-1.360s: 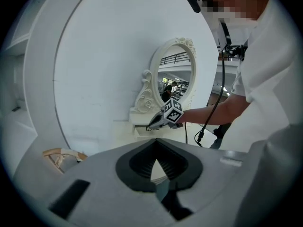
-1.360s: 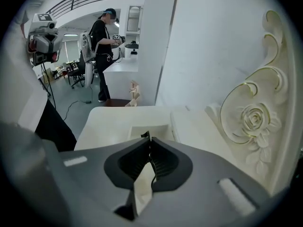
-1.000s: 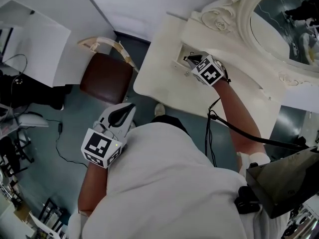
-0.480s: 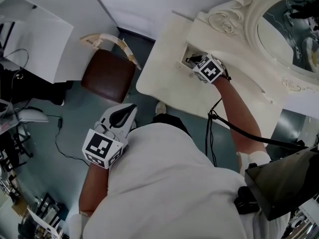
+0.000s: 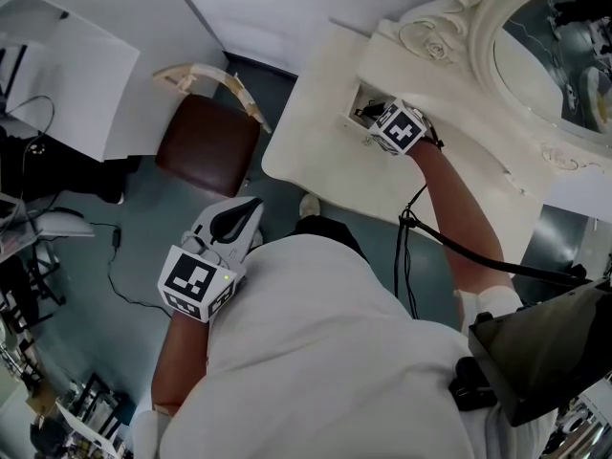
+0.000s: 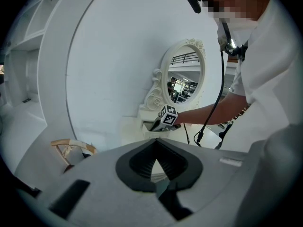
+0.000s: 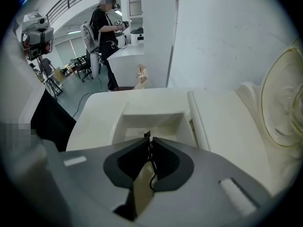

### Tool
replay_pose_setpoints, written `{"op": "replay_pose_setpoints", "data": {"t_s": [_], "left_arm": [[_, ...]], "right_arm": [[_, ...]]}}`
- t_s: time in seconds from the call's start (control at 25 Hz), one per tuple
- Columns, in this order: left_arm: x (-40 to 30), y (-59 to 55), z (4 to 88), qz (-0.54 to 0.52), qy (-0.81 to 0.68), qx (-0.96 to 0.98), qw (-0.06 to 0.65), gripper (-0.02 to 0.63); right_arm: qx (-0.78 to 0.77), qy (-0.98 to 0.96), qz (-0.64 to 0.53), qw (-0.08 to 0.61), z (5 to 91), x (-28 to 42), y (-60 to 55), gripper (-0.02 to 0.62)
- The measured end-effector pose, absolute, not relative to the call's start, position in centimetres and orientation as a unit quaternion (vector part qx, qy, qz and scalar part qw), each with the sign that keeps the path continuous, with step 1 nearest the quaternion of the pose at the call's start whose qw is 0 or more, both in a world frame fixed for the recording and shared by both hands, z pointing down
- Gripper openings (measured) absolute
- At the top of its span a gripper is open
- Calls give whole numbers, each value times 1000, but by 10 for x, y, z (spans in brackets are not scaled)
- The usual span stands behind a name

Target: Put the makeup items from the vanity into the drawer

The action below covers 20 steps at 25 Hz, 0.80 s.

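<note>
My right gripper (image 5: 371,115) reaches over the cream vanity (image 5: 316,156) with its tips at the small open drawer (image 5: 356,101) in the raised back section. In the right gripper view the jaws are shut on a thin makeup item (image 7: 144,183), tan with a dark edge, and its tip pokes out over the open drawer (image 7: 149,119). The drawer's inside looks pale, and I cannot make out what lies in it. My left gripper (image 5: 246,210) hangs shut and empty by my side above the floor, far from the vanity. From the left gripper view the jaws (image 6: 155,143) meet at the tip.
An ornate oval mirror (image 5: 550,51) stands at the vanity's back right. A brown-seated chair (image 5: 206,146) sits left of the vanity. A black cable (image 5: 449,247) trails from my right arm. Another person (image 7: 106,22) and a tripod camera (image 7: 35,37) stand far off.
The head view has shifted slightly. My right gripper stays at the drawer mouth with the item in it. The left gripper has not moved.
</note>
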<state>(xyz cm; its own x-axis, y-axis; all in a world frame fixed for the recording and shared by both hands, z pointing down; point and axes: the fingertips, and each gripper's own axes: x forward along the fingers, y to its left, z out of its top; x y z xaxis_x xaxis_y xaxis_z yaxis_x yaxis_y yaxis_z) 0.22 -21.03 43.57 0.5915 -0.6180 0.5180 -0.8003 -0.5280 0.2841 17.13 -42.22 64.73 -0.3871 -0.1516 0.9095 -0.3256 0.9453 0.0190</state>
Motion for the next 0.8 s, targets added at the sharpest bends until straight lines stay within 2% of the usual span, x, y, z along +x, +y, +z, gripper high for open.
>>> {"op": "replay_pose_setpoints", "data": {"t_s": [0.2, 0.36, 0.8], "left_arm": [[1, -205, 434, 181, -407, 859, 252, 3], [-2, -199, 430, 181, -399, 865, 246, 3], [-18, -163, 417, 183, -357, 891, 213, 3]], "right_arm": [[150, -834, 91, 522, 641, 172, -421, 61], [171, -838, 88, 511, 626, 175, -419, 60], [261, -844, 93, 459, 573, 179, -361, 2]]}}
